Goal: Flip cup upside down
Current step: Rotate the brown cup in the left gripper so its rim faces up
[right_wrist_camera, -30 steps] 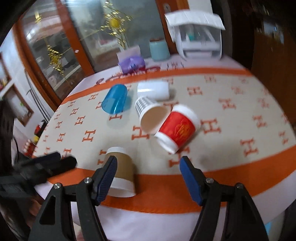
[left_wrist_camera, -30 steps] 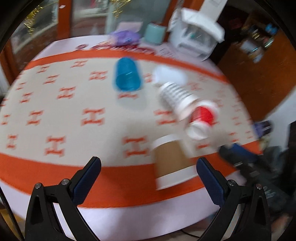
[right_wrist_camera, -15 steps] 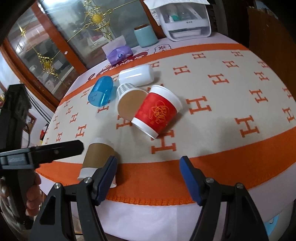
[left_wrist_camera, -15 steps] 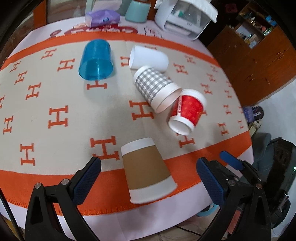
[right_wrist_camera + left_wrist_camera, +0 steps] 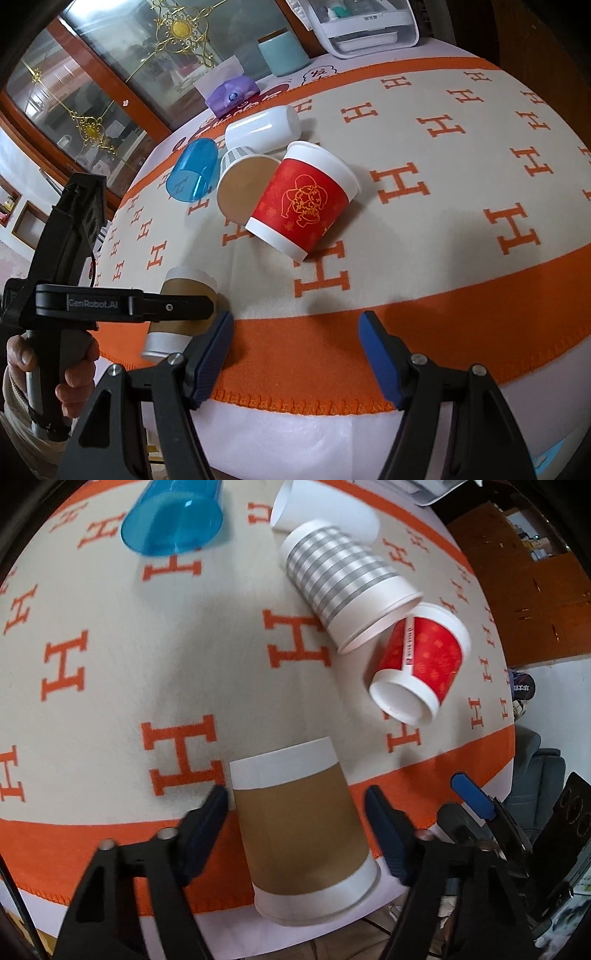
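A brown paper cup [image 5: 303, 827] lies on its side at the table's near edge, mouth toward me. My left gripper [image 5: 297, 823] is open with a finger on each side of it, a small gap on both sides. The cup also shows in the right wrist view [image 5: 177, 314], partly hidden by the left gripper [image 5: 207, 308]. My right gripper [image 5: 295, 350] is open and empty above the orange border of the cloth. A red cup [image 5: 421, 664], a grey-striped cup [image 5: 347, 579], a white cup [image 5: 325, 509] and a blue plastic cup [image 5: 173, 520] lie on their sides farther back.
The round table carries a beige cloth with orange H marks and an orange border [image 5: 443, 306]. A purple tissue pack [image 5: 231, 94], a teal jar [image 5: 284, 53] and a white appliance [image 5: 362, 22] stand at the back. A wooden cabinet [image 5: 535, 590] is on the right.
My left gripper has moved forward and down until its fingers straddle the brown cup, and the jaws have narrowed. My right gripper has come closer to the table.
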`<state>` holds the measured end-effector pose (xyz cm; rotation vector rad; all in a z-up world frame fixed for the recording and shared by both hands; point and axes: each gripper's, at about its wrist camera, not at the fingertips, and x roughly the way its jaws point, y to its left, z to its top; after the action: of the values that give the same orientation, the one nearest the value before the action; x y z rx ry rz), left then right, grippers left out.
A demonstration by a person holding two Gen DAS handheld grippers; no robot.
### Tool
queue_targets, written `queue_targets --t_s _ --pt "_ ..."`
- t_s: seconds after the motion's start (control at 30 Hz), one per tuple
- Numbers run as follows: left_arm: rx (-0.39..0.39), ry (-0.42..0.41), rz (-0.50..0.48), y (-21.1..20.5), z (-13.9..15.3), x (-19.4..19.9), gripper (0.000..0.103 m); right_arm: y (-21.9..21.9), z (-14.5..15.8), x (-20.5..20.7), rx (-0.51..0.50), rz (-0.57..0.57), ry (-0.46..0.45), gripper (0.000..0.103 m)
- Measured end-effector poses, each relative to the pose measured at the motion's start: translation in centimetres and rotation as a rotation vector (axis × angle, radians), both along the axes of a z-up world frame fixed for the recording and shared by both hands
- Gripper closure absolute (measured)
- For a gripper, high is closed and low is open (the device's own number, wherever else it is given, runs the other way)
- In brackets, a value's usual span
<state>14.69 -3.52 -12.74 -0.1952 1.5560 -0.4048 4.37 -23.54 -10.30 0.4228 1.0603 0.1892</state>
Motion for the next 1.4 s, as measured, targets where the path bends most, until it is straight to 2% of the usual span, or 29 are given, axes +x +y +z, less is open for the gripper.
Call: queue_targets --t_s 0.1,0.23,0.47,0.53,0.63,0.73,0.93,1.03,1.2,1.4 --pt "-0.006 -0.01 0.005 0.0 0.1 0.0 0.039 0.1 0.0 0.1 0.001 0.004 0.0 0.033" --pt "0.006 -0.092 0.004 -0.2 1.6 -0.2 0.039 0.4 0.1 0.0 -0.015 0.001 -0.013 0.033" --pt "0.072 -0.381 0.024 -0.7 4.8 -0.7 0.039 1.2 0.7 -0.4 -0.061 -0.029 -0.064 0.033" --pt "0.114 -0.468 0.03 -0.8 5.2 -1.0 0.039 1.5 0.7 -0.3 -0.071 -0.041 -0.076 0.033" --pt "0.154 -0.556 0.051 -0.6 5.4 -1.7 0.039 2.2 0.8 -0.1 -0.101 -0.064 -0.099 0.033" --pt "0.16 -0.628 0.083 -0.3 5.7 -2.6 0.039 2.6 0.9 0.0 -0.126 -0.079 -0.118 0.035" --pt "0.177 -0.804 0.101 0.0 6.0 -4.3 0.039 2.4 0.5 0.1 -0.117 -0.104 -0.108 0.035" --pt "0.207 -0.83 0.099 0.0 5.4 -4.6 0.039 2.4 0.4 0.0 -0.116 -0.106 -0.103 0.035" --pt "0.202 -0.803 0.111 0.1 3.8 -4.5 0.039 2.6 0.3 -0.2 -0.13 -0.099 -0.106 0.035" --pt "0.229 -0.827 0.07 -0.3 3.8 -5.6 0.039 2.8 0.3 -0.6 -0.132 -0.095 -0.1 0.035"
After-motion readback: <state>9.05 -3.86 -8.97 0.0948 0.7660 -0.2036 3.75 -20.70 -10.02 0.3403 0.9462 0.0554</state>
